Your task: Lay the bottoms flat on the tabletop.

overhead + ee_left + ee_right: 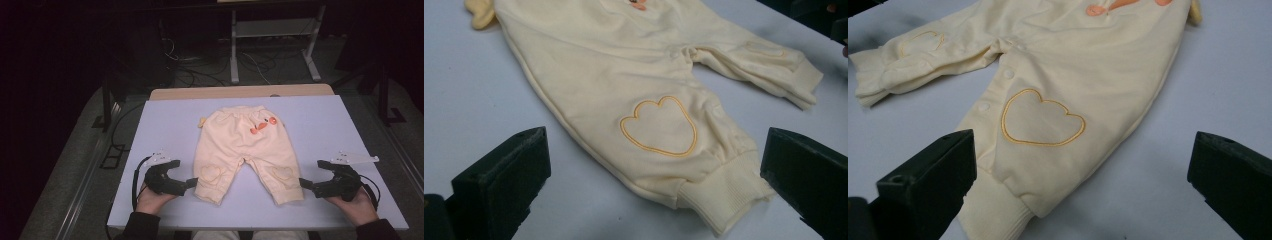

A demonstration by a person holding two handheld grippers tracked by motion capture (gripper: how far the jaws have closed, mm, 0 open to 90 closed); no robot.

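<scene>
A pair of cream baby trousers (242, 145) lies flat on the pale mat (165, 120), waist at the far side, both legs pointing toward me. An orange patch (262, 125) marks the waist, and each knee carries a stitched outline. My left gripper (184, 173) rests on the mat beside the left leg's cuff, jaws wide apart. In the left gripper view, that ribbed cuff (724, 195) lies between the jaws of the left gripper (655, 145), untouched. My right gripper (314, 174) stands open beside the right leg's cuff (993, 210), which lies near one jaw of the right gripper (1083, 147).
The mat covers a wooden table whose far edge (240, 91) shows beyond it. Behind the table stand a white metal frame (272, 35) and loose cables (200, 70) on the floor. Bare mat lies left and right of the trousers.
</scene>
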